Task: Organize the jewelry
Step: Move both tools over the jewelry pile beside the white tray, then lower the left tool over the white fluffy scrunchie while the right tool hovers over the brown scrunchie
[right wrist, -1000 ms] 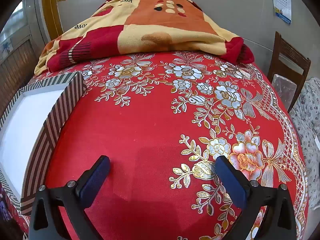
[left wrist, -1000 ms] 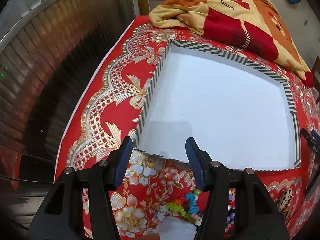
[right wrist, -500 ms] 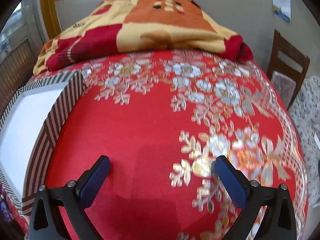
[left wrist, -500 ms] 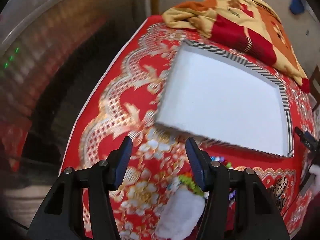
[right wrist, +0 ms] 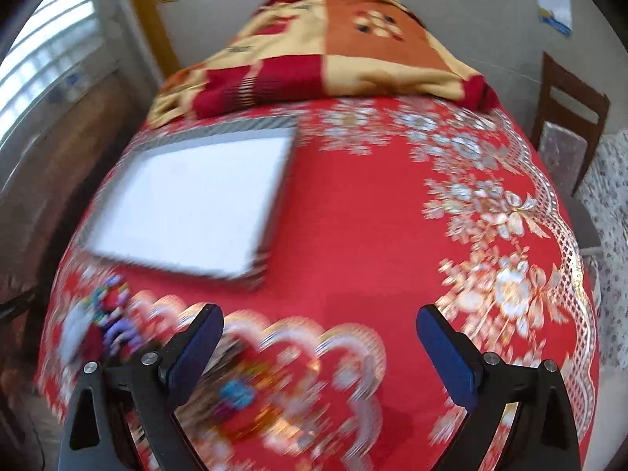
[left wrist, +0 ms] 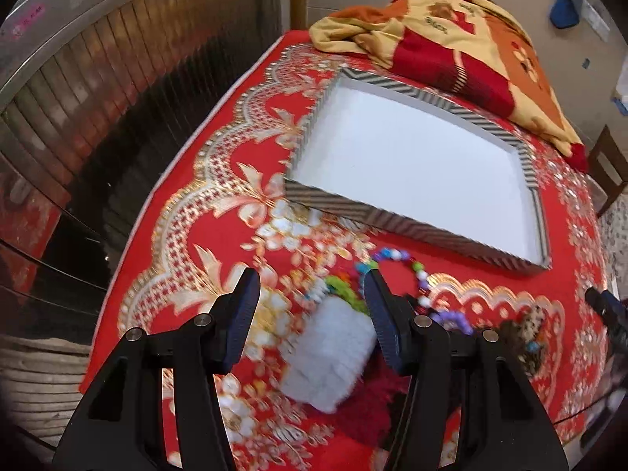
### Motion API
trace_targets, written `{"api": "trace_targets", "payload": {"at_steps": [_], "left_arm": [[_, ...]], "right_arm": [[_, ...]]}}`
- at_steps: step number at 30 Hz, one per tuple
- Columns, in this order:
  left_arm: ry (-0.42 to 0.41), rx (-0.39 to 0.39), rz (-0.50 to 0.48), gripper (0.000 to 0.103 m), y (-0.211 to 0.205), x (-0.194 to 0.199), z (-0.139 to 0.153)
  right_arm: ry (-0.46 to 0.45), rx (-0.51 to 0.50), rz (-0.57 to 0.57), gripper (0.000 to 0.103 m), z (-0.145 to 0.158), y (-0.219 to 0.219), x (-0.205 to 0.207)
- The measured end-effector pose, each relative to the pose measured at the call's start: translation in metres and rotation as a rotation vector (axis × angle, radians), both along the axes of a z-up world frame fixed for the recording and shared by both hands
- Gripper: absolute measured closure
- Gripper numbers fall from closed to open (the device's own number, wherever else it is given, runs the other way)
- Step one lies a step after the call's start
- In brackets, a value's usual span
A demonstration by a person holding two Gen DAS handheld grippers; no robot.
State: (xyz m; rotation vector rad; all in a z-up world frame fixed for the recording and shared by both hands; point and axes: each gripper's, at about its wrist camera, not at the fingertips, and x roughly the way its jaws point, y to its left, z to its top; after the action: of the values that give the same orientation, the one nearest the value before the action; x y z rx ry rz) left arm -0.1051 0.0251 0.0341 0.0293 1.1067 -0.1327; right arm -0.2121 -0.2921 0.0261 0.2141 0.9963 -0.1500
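A shallow striped-rim tray (left wrist: pixel 392 219) with a white floor lies on the red floral tablecloth; its rim (right wrist: pixel 259 267) shows blurred in the right wrist view. Near the table's front edge lies a heap of jewelry: a colourful bead string (left wrist: pixel 396 255), a white fluffy piece (left wrist: pixel 329 353), purple beads (left wrist: pixel 451 318) and a dark speckled piece (left wrist: pixel 526 333). My left gripper (left wrist: pixel 310 306) hangs open above the white fluffy piece, holding nothing. My right gripper (right wrist: pixel 320 333) stands wide open over the cloth, right of the blurred heap (right wrist: pixel 106 325).
A folded red and yellow blanket (left wrist: pixel 451 31) lies at the table's far end, behind the tray. A metal shutter (left wrist: pixel 98 78) runs along the left side. A wooden chair (right wrist: pixel 569 117) stands at the right. Bare cloth (right wrist: pixel 373 216) lies right of the tray.
Both grippers have pulled back and up from the table. The jewelry heap has come into view under the left gripper. The right view has swung left, taking in the whole tray.
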Motion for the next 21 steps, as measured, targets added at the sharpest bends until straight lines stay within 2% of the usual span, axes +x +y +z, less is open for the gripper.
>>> {"api": "trace_targets", "payload": {"at_steps": [3,11,16,21], "left_arm": [[-0.001,-0.009,-0.031,0.048,-0.009,-0.015,0.002],[-0.039,-0.008,-0.108,0.048,-0.030,-0.042,0.013],[-0.061,-0.011,-0.126,0.048,-0.034,-0.050,0.019],[-0.075,-0.014,-0.114,0.048,-0.031,-0.052,0.022]], "right_arm": [[-0.029,-0.001,0.033,0.005,0.013,0.027,-0.013],[-0.065,-0.010,0.066,0.005,0.036,0.064,-0.019],[-0.069,0.018,0.063,0.005,0.037,0.075,-0.017],[-0.064,-0.002,0.079,0.005,0.036,0.087,-0.017]]}}
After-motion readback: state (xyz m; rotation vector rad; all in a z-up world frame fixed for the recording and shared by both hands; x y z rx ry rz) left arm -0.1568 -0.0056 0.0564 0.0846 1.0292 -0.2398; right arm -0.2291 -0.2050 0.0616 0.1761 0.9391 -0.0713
